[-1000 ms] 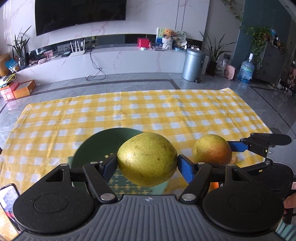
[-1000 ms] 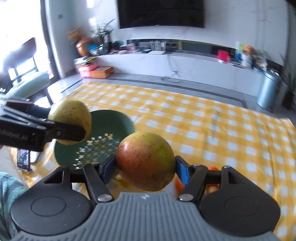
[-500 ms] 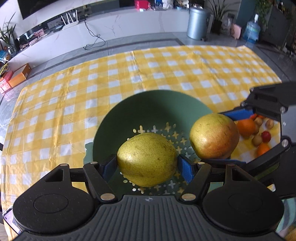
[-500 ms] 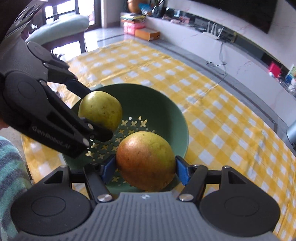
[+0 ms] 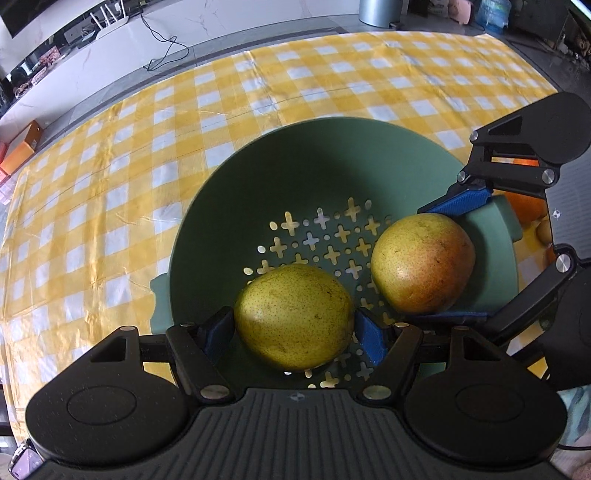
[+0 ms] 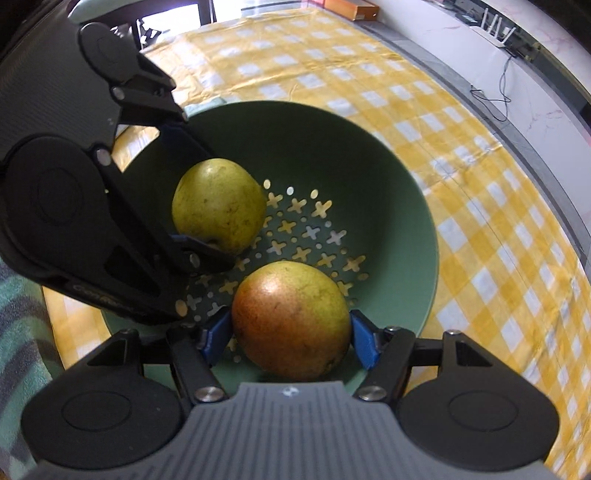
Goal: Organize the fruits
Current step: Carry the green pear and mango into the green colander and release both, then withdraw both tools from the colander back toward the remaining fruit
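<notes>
A yellow checked cloth (image 5: 147, 177) covers the floor. Beyond the cloth lie an orange box (image 5: 23, 147), a black cable (image 5: 162, 51) and a white router (image 6: 496, 27).

We count two pears: one yellow-green pear (image 5: 293, 317), one red-blushed pear (image 5: 423, 262); one green colander bowl (image 5: 295, 166); one yellow checked cloth (image 5: 110, 192); two grippers, left gripper (image 5: 295, 332) and right gripper (image 6: 291, 332); some small fruits (image 5: 528, 205) past the bowl, partly hidden, uncountable.
</notes>
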Tool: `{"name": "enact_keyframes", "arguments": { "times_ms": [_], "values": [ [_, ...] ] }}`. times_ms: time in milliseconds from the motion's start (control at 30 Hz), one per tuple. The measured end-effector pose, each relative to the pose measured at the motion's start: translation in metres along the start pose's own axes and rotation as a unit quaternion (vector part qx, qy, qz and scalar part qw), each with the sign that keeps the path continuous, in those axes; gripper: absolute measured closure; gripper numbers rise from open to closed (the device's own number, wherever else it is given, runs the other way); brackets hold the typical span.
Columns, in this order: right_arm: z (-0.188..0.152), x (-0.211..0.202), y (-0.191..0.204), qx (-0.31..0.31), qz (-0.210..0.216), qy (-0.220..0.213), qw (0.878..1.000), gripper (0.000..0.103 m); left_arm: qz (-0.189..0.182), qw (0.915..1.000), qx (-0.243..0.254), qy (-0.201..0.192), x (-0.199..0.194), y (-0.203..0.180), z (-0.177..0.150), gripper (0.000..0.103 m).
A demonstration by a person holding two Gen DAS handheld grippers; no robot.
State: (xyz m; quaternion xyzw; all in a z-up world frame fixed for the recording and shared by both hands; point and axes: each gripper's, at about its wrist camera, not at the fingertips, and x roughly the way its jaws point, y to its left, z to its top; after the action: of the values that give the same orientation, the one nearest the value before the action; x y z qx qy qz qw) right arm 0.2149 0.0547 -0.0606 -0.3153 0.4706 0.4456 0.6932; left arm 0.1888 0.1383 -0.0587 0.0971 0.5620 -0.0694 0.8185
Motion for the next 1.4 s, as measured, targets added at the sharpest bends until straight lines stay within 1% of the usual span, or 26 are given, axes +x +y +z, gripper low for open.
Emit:
{"name": "enact_keyframes", "arguments": {
  "times_ms": [167, 233, 333, 667, 700, 767, 933, 1033, 1233, 1333, 1400],
  "values": [
    [0.005, 0.008, 0.001, -0.008, 0.005, 0.021, 1.000, 0.038, 0.003, 0.9999, 0.010, 0.004, 0.004, -0.003, 0.002, 0.021],
    [0.006, 0.009, 0.000, -0.012, 0.001, 0.023, 1.000, 0.038, 0.004, 0.9999, 0.004, 0.009, 0.006, -0.003, 0.005, 0.021],
    [0.008, 0.009, 0.002, -0.024, -0.009, 0.029, 0.999, 0.038, 0.010, 0.9998, 0.011, 0.011, 0.008, -0.005, 0.006, 0.021],
    [0.007, 0.008, 0.003, -0.033, -0.020, 0.028, 0.999, 0.038, 0.011, 0.9998, 0.011, 0.011, 0.009, -0.006, 0.006, 0.019],
    [0.007, 0.007, 0.004, -0.033, -0.020, 0.028, 0.999, 0.038, 0.015, 0.9998, 0.012, 0.011, 0.008, -0.006, 0.006, 0.017],
    [0.008, 0.007, 0.003, -0.029, -0.017, 0.030, 0.999, 0.038, 0.015, 0.9998, 0.010, 0.007, 0.006, -0.005, 0.006, 0.017],
    [0.010, 0.006, 0.001, -0.023, -0.009, 0.033, 0.999, 0.038, 0.005, 1.0000, -0.001, -0.003, -0.004, 0.003, 0.005, 0.015],
    [0.011, -0.003, 0.000, -0.020, -0.013, 0.015, 1.000, 0.023, -0.002, 0.9999, -0.014, -0.009, -0.008, 0.006, 0.004, 0.015],
    [0.014, -0.018, 0.003, -0.022, -0.023, 0.005, 0.999, 0.023, -0.003, 0.9991, -0.037, -0.020, -0.018, 0.008, 0.001, 0.015],
    [0.009, -0.029, 0.004, -0.016, -0.030, -0.007, 0.999, 0.023, -0.002, 0.9987, -0.040, -0.030, -0.031, 0.004, -0.001, 0.015],
    [0.005, -0.039, 0.004, -0.006, -0.035, -0.016, 0.999, 0.023, 0.002, 0.9982, -0.041, -0.044, -0.043, -0.001, -0.002, 0.015]
  ]
}}
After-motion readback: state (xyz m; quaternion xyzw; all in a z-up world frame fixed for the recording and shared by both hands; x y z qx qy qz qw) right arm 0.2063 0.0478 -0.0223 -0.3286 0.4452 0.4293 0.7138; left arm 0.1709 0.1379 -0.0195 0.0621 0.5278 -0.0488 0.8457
